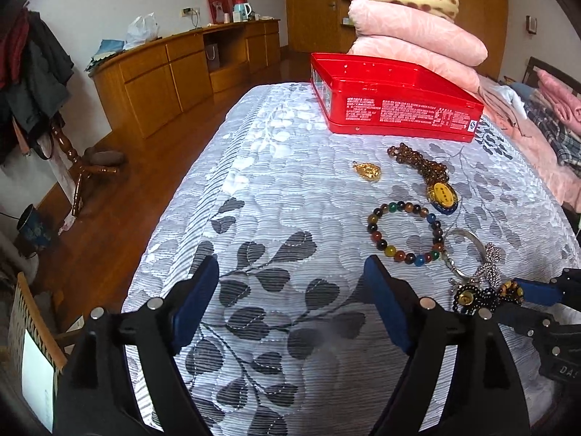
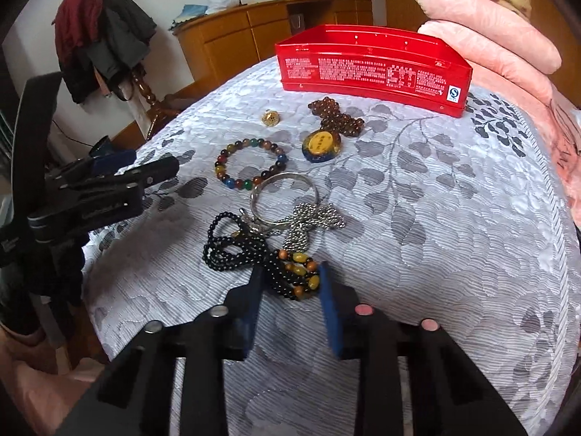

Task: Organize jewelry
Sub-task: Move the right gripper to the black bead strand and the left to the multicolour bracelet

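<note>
Jewelry lies on a white leaf-patterned bedspread (image 2: pixel 435 218) in front of an open red tin box (image 2: pixel 370 65) (image 1: pixel 395 109). A black bead necklace with amber beads (image 2: pixel 290 276) (image 1: pixel 483 296) lies between the blue pads of my right gripper (image 2: pixel 290 283); the jaws straddle it with a small gap. Beyond it lie a silver bangle with a chain (image 2: pixel 287 200), a multicoloured bead bracelet (image 2: pixel 250 163) (image 1: pixel 403 232), a brown bead necklace with a yellow oval pendant (image 2: pixel 323 141) (image 1: pixel 441 192) and a gold pendant (image 2: pixel 270 118) (image 1: pixel 366 171). My left gripper (image 1: pixel 290 290) is open and empty over the bedspread.
Pink folded quilts (image 1: pixel 417 36) are stacked behind the box. A wooden sideboard (image 1: pixel 174 69) runs along the wall, with a coat stand (image 2: pixel 109 43) beside it. The bed edge drops to a wooden floor (image 1: pixel 120 200) on the left.
</note>
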Tool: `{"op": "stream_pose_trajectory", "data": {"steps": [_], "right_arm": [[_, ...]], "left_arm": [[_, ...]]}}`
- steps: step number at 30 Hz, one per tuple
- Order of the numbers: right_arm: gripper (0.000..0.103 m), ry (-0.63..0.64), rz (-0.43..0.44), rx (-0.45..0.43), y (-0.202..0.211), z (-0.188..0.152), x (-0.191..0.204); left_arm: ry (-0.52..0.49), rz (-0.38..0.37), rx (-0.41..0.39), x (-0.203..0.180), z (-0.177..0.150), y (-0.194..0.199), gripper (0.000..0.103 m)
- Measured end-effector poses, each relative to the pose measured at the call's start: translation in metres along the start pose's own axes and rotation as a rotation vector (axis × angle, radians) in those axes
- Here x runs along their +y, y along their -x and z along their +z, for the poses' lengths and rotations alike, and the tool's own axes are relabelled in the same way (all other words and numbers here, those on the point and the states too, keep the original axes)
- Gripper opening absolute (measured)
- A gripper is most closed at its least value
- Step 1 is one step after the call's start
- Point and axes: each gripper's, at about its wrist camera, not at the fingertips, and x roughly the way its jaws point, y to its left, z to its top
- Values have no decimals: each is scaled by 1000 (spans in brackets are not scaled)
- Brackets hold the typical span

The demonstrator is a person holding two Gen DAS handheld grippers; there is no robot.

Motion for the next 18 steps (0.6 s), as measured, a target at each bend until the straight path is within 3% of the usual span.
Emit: {"op": "stream_pose_trajectory", "data": {"steps": [5,12,18], "right_arm": [[25,-19,-26,-21,14,-3,-10],[25,-134,-128,-68,43,-11,-52],[25,-216,-168,-57,44,-19,-78]], "left_arm": [[-8,-28,3,-7,4,-1,80],[-29,-64,12,-20,9,-7,80],[-42,-94,27,-32,10,-11,80]]}}
